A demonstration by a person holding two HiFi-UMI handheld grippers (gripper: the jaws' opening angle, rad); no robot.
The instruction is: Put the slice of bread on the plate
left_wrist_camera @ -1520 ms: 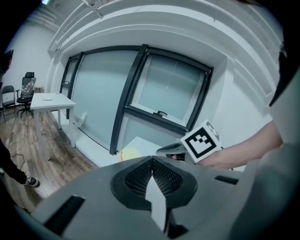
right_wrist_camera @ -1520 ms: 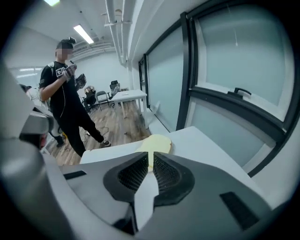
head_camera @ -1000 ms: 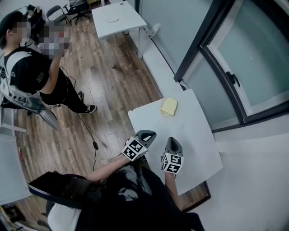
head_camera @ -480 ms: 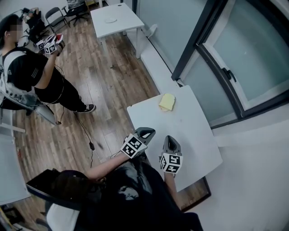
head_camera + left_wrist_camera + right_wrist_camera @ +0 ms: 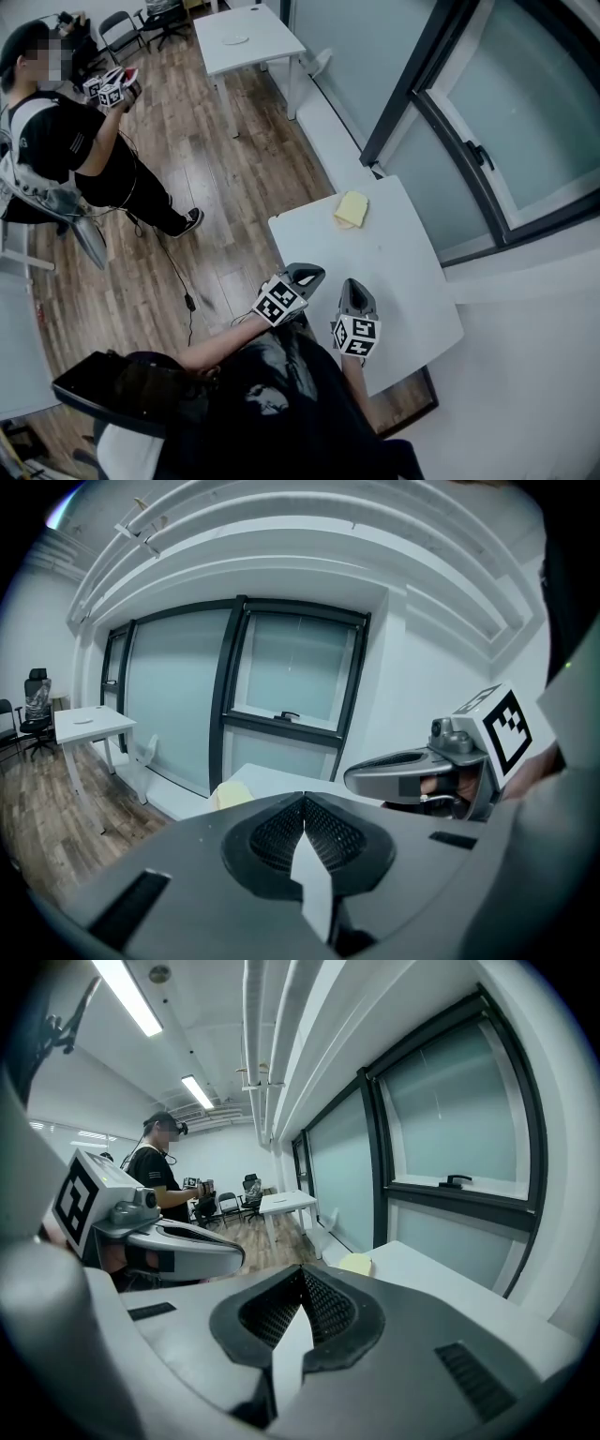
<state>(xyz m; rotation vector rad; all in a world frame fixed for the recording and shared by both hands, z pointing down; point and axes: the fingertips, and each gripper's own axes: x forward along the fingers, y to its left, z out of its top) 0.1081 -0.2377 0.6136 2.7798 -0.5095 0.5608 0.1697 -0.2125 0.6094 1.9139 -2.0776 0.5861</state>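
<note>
Two grippers hover side by side at near end of white table [image 5: 412,281]. Left gripper [image 5: 309,276]: jaws pressed together, nothing between them. Right gripper [image 5: 356,291]: jaws likewise together, empty. Slice of bread [image 5: 352,209], pale yellow, lies flat near table's far edge, well apart from both grippers. Second person [image 5: 70,141] stands on wood floor [image 5: 216,187] beyond.

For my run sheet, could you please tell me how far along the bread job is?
Done: nothing; the pale yellow slice of bread lies at the far corner of the white table. In hand: nothing; the left gripper and right gripper are shut and empty at its near edge. Left: grasp and plate the bread; no plate shows on this table.
</note>
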